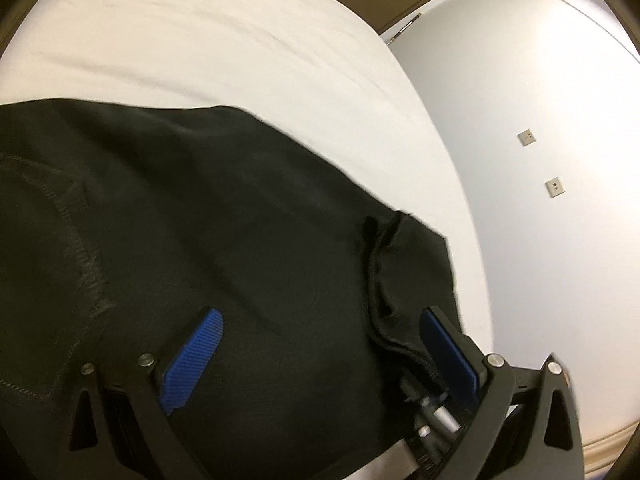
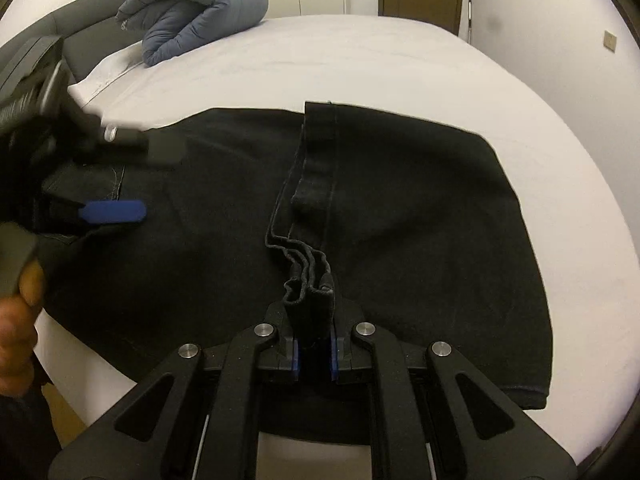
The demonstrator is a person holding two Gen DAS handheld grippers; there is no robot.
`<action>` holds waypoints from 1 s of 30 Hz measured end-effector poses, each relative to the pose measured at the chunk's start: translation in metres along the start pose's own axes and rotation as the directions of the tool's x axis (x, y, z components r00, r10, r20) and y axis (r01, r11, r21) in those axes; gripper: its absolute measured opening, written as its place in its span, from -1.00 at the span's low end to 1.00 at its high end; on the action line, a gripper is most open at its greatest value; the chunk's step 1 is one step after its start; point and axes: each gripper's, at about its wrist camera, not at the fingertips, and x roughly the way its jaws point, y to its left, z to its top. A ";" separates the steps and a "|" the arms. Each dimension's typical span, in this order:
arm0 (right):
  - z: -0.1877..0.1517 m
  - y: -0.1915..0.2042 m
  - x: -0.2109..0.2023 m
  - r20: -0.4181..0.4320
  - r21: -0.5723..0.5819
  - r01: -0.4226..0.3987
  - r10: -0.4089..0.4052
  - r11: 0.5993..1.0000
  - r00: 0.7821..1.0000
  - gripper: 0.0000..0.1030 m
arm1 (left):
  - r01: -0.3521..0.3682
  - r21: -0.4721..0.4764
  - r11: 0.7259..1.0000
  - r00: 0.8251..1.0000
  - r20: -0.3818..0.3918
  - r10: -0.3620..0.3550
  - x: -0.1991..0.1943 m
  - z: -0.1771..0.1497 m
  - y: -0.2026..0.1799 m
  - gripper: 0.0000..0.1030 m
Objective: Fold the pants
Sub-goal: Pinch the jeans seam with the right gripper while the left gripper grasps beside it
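The black pants [image 2: 400, 208] are lying spread on the white bed [image 2: 360, 52]. The right gripper [image 2: 314, 354] is pinching a bunched hem edge; the left gripper [image 1: 320, 344] is hovering spread over the cloth. Soft, limp, fairly heavy fabric is probably best held at layered edges.

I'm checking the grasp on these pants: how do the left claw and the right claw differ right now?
The left claw is spread wide with nothing between its blue pads, while the right claw is pinched shut on a bunched hem of the black denim pants. The left claw sits over the flat fabric; the right claw lifts folded layers off the white bed sheet. Both have black linkages and blue ribbed pads.
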 end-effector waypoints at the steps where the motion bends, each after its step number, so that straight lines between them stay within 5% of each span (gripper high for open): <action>1: -0.001 0.000 -0.003 0.014 -0.003 0.010 -0.010 1.000 1.000 -0.83 | 0.010 -0.005 1.000 1.000 -0.009 -0.010 0.003 0.002 -0.004 0.95; 12: -0.009 0.044 -0.043 0.166 -0.154 0.155 -0.130 0.976 0.978 -0.83 | -0.005 0.022 1.000 0.983 -0.186 0.009 0.062 0.031 -0.047 0.97; 14: -0.012 0.051 -0.046 0.172 -0.178 0.159 -0.129 0.971 0.977 -0.83 | 0.017 0.017 1.000 0.981 -0.192 -0.013 0.064 0.035 -0.046 0.73; 16: -0.016 0.059 -0.051 0.176 -0.200 0.156 -0.121 0.967 0.977 -0.83 | 0.032 0.022 0.999 0.973 -0.231 -0.026 0.066 0.038 -0.044 -0.34; 19: -0.019 0.075 -0.060 0.190 -0.242 0.158 -0.113 0.957 0.975 -0.82 | 0.029 0.084 0.996 0.968 -0.252 -0.007 0.060 0.044 -0.045 -0.83; 23: -0.027 0.090 -0.074 0.193 -0.294 0.131 -0.076 0.947 0.978 -0.82 | 0.000 0.211 0.978 0.968 -0.244 0.052 0.033 0.052 -0.043 -0.84; 30: -0.035 0.130 -0.070 0.138 -0.360 0.026 0.025 0.933 0.990 -0.82 | -0.091 0.287 0.954 0.958 -0.236 0.163 0.000 0.057 -0.004 -0.84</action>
